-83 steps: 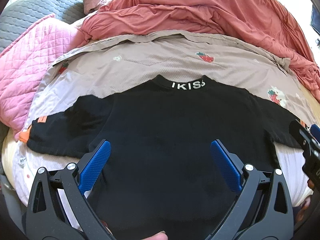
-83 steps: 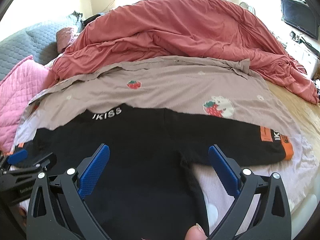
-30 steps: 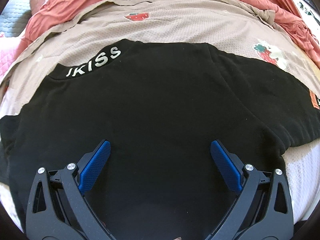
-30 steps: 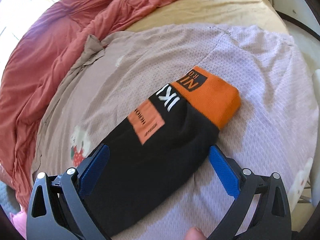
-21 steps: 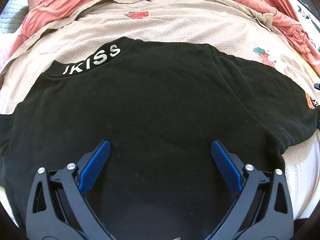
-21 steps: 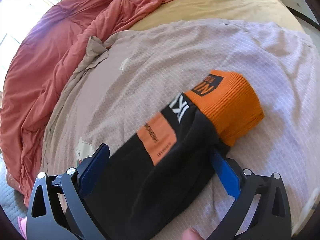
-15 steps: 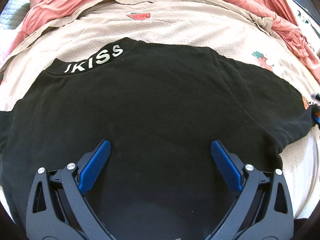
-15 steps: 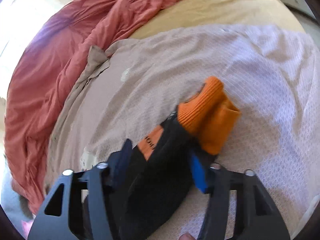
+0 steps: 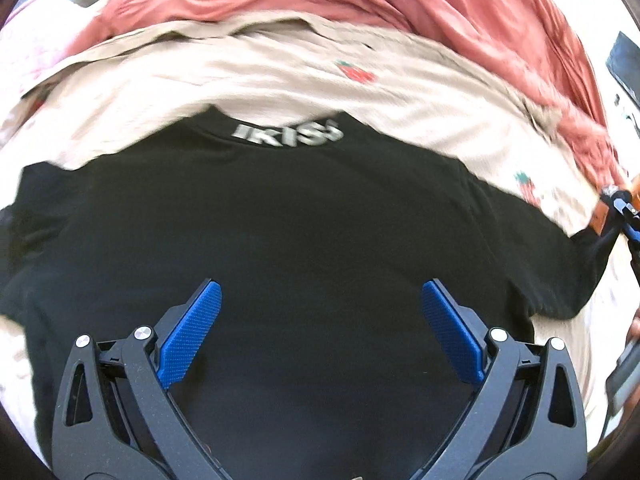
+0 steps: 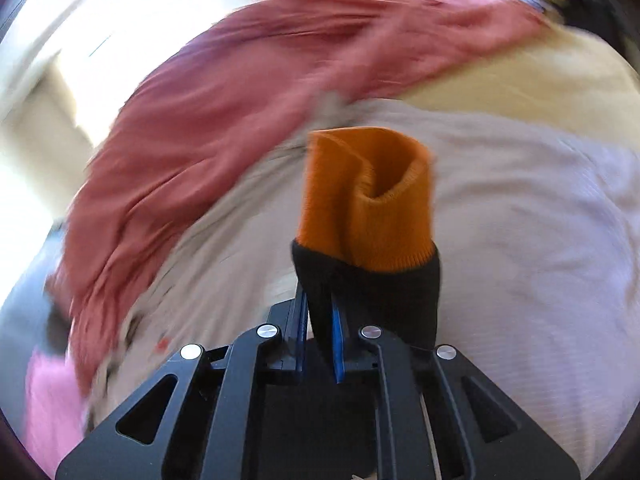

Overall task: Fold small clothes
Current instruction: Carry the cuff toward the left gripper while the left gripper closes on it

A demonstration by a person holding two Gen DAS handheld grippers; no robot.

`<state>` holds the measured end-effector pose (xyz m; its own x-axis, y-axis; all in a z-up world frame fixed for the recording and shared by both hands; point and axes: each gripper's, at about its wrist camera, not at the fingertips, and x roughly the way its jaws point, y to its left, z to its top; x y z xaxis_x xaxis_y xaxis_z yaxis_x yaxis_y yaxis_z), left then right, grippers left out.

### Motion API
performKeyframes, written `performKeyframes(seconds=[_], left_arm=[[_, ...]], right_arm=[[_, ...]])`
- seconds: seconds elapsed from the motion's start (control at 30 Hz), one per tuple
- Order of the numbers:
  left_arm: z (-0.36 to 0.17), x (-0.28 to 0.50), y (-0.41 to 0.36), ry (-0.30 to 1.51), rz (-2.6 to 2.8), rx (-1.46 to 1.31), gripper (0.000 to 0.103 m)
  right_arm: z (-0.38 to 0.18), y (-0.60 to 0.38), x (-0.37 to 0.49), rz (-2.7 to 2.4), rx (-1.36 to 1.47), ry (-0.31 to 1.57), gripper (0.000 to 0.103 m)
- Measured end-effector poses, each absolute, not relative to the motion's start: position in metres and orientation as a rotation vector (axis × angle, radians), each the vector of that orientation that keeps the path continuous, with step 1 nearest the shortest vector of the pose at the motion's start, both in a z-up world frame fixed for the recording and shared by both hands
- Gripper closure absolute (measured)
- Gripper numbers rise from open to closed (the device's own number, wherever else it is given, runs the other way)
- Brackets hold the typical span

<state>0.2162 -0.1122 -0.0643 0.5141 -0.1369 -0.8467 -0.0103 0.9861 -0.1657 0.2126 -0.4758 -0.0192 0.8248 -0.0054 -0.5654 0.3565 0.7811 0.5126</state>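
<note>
Sweater [image 9: 304, 264], black w/ "IKISS" on the collar, lies spread flat on the beige strawberry-print sheet [image 9: 280, 76], body directly under and ahead of the left gripper [image 9: 320, 320]; collar sits further out in front of that claw, red duvet [image 9: 400, 4] bunched beyond it. Left claw's blue pads stand wide apart over the torso, nothing between them, not touching fabric as far as I can tell. Big change is on the other side: a sec ago the right gripper [image 10: 320, 332] had its jaws wide, straddling the sleeve's end as it lay flat on the sheet; they've just been closing and now pinch the black sleeve fabric right behind the orange cuff [image 10: 366, 196]. Cuff now sticks up and out ahead of the claw tips, crumpled into a curl, lifted clear of the pale sheet [image 10: 520, 220] below it. In left wrist view the same cuff end shows at far right edge, off to that claw's right, w/ sleeve pulled out taut-ish. Both views blurred, so hands are prob mid-move. Meaning for task: sleeve grab looks done, so first fold (sleeve across the body, toward the left claw's side) can prob start. Risk: grip is near the sleeve's edge only, fabric cd slip or bunch when carried over.
</note>
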Motion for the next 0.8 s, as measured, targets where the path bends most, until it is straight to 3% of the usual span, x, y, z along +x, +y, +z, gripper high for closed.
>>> performKeyframes(seconds=[0.3,0.5,0.53,0.6,0.63,0.8], left_arm=[[-0.051,0.208,-0.046,1.006,0.029,-0.267,0.009],[-0.052,0.203,-0.016,1.003,0.089,-0.319,0.009],[-0.051,0.202,-0.013,1.002,0.095,-0.323,0.009],[-0.050,0.201,-0.007,1.000,0.105,-0.335,0.009],[-0.049,0.202,-0.006,1.000,0.108,-0.340,0.009],[-0.048,0.201,-0.009,1.007,0.081,-0.369,0.009]], right_arm=[[-0.022,-0.313,0.234,0.252,0.320,0.694,0.093],[-0.046,-0.256,0.231,0.428,0.185,0.864,0.087],[-0.047,-0.254,0.229,0.467,0.189,0.882,0.084],[-0.042,-0.250,0.220,0.581,0.237,0.892,0.059],[-0.038,-0.250,0.218,0.624,0.256,0.892,0.054],[-0.017,-0.275,0.215,0.607,0.285,0.825,0.052]])
